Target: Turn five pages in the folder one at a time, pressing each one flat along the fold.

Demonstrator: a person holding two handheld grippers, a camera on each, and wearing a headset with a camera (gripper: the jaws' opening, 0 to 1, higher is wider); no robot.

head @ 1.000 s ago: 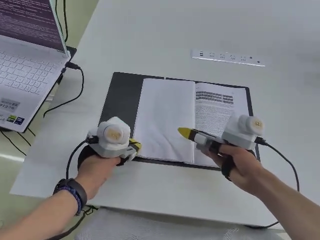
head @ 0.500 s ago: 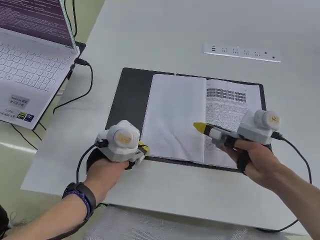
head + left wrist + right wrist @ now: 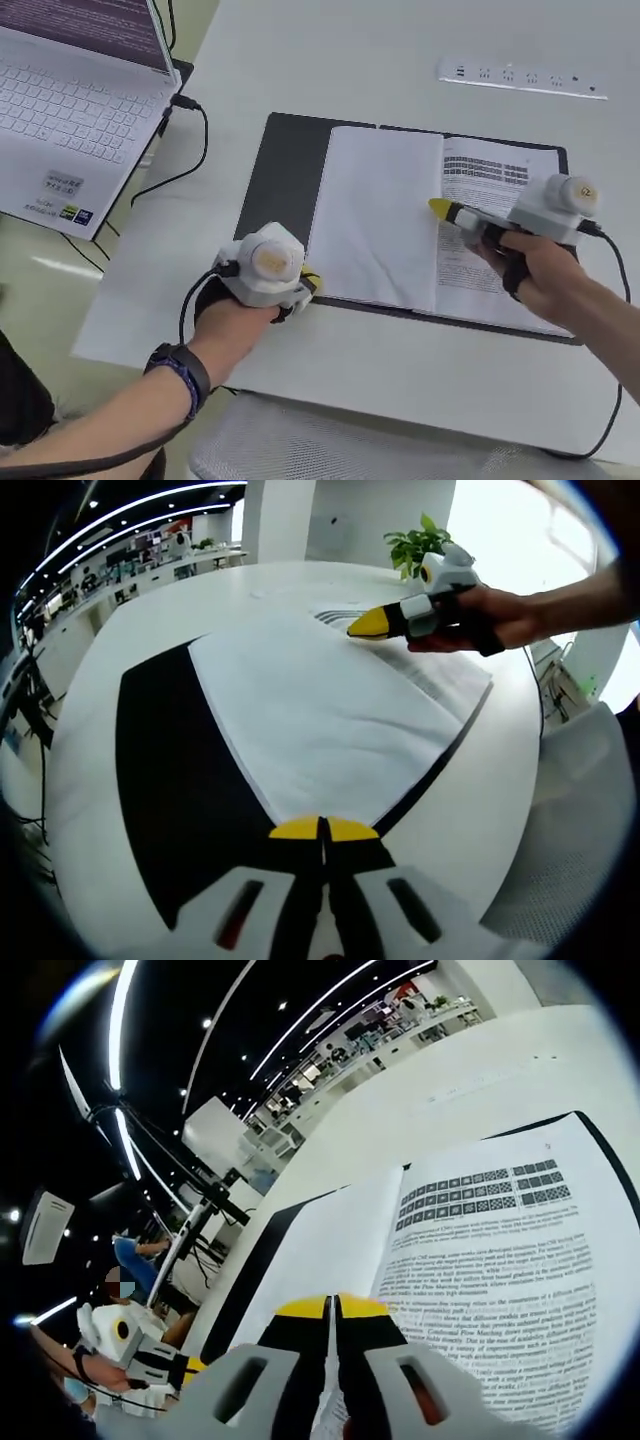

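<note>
An open black folder [image 3: 285,165] lies flat on the white table, with a blank white page [image 3: 375,215] on its left side and a printed page [image 3: 500,180] on its right. My right gripper [image 3: 440,208] is shut, its yellow tips over the fold [image 3: 385,1260] between the two pages. My left gripper [image 3: 308,283] is shut too and sits at the folder's near left corner [image 3: 300,810], beside the blank page's lower edge. The left gripper view shows the right gripper [image 3: 372,624] across the blank page [image 3: 320,710]. Nothing is held between either pair of jaws.
An open white laptop [image 3: 75,110] stands at the left with a black cable [image 3: 190,150] running toward the folder. A white power strip [image 3: 520,78] lies at the back right. The table's near edge [image 3: 400,400] is just below the folder.
The head view has shifted, so everything sits more to the right. My right gripper has moved up along the fold, away from the folder's near edge. The left gripper stays at the corner.
</note>
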